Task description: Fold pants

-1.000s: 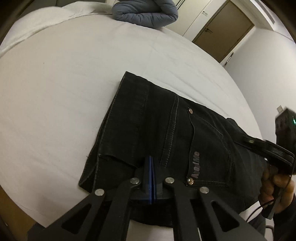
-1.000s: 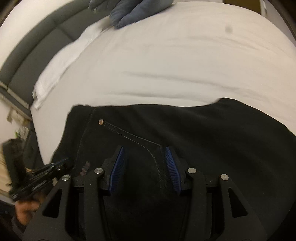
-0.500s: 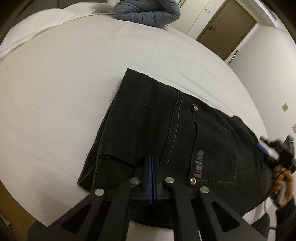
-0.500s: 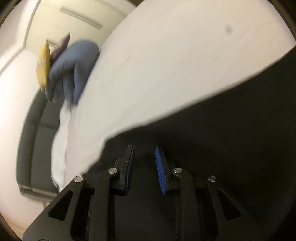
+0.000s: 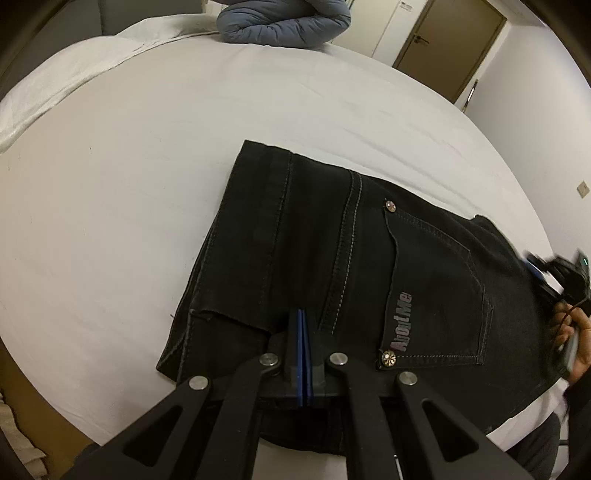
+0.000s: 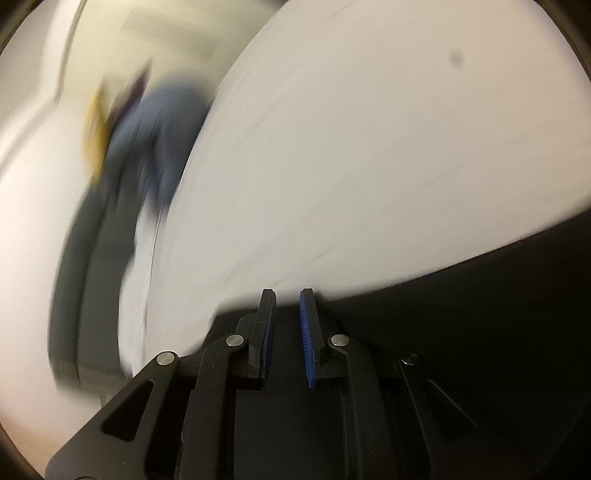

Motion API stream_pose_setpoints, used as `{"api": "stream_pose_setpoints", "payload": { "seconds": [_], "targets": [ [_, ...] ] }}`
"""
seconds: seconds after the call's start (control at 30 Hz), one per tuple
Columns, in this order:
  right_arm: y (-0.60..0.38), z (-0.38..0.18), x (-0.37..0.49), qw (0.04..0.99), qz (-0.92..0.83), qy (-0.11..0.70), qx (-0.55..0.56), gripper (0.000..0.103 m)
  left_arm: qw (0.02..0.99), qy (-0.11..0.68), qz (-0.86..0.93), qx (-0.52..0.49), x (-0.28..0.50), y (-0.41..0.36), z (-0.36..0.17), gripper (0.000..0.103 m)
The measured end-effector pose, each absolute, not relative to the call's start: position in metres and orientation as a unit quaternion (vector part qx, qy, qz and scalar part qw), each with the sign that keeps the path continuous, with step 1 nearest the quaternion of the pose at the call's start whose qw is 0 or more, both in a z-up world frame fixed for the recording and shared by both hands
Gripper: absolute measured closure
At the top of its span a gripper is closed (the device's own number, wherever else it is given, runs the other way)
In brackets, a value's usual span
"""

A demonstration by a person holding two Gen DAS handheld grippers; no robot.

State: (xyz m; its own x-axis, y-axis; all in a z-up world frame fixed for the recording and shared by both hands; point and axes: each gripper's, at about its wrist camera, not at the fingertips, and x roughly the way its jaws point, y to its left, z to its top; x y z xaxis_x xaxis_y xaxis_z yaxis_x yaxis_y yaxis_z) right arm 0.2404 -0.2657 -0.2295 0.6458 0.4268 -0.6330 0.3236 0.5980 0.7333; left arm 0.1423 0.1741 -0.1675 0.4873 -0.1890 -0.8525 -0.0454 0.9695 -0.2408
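Observation:
Black jeans (image 5: 362,266) lie folded on the white bed (image 5: 129,177), back pocket with a logo facing up. My left gripper (image 5: 302,332) is shut with nothing between its blue pads, and rests above the jeans' near edge. In the blurred right wrist view, my right gripper (image 6: 288,328) is partly open and empty over the edge of the jeans (image 6: 461,332). It also shows in the left wrist view (image 5: 554,273), held by a hand at the jeans' right end.
A blue puffy jacket (image 5: 284,22) lies at the far end of the bed. A brown door (image 5: 454,40) stands at the back right. A crumpled white sheet (image 5: 74,74) runs along the bed's left side.
My right gripper has narrowed its jaws and swung fast towards the jeans' edge, so its view is blurred. The left gripper has stayed shut and hardly moved.

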Motion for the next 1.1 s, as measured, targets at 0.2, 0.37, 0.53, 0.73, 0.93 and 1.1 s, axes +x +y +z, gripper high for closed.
{"api": "stream_pose_setpoints", "payload": {
  "seconds": [0.2, 0.37, 0.53, 0.73, 0.93, 1.1],
  "targets": [
    [-0.382, -0.184, 0.139, 0.806, -0.077, 0.333, 0.483, 0.086, 0.873, 0.48, -0.026, -0.079, 0.131, 0.146, -0.124, 0.092],
    [-0.301, -0.19, 0.128, 0.795, 0.103, 0.372, 0.469, 0.086, 0.875, 0.465, -0.117, -0.065, 0.135, 0.05, -0.101, 0.084],
    [-0.294, -0.24, 0.113, 0.776, 0.068, 0.403, 0.48, 0.092, 0.847, 0.474, -0.234, -0.042, 0.135, -0.059, -0.115, 0.079],
    [-0.422, -0.236, 0.048, 0.79, -0.038, 0.308, 0.529, 0.093, 0.805, 0.53, -0.248, -0.101, 0.153, -0.101, -0.169, 0.08],
    [-0.516, -0.208, -0.039, 0.791, -0.177, 0.237, 0.535, 0.091, 0.792, 0.538, -0.25, -0.144, 0.154, -0.084, -0.181, 0.096],
    [-0.483, -0.193, -0.067, 0.791, -0.128, 0.218, 0.558, 0.04, 0.787, 0.539, -0.247, -0.169, 0.154, -0.078, -0.185, 0.096]
  ]
}}
